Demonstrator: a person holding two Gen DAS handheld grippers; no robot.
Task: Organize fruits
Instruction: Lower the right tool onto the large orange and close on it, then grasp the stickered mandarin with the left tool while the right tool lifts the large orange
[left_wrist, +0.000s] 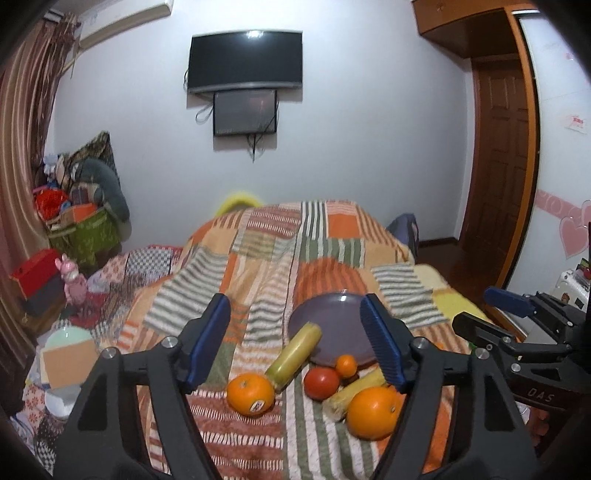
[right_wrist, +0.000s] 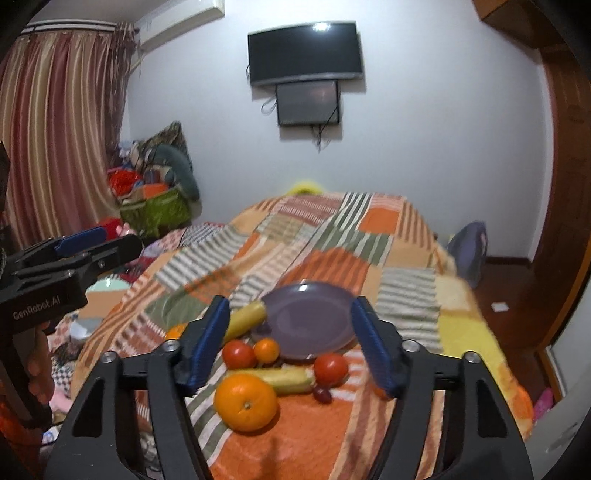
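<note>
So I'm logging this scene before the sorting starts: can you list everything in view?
Plate: one, purple, bare, on the blanket.
Oranges: two large, one small, in front of the plate.
Tomatoes: two, red, near the plate's front edge.
Corn: two yellow cobs; one leans on the plate's left rim.
Grape: one, dark, beside the near cob.
Blanket: one, orange striped patchwork.
Screens: two, black, on the wall.
Left claw: open.
Right claw: open.

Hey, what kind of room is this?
Most likely a bedroom: a bed under a patchwork blanket, a wall-mounted TV and striped curtains.
</note>
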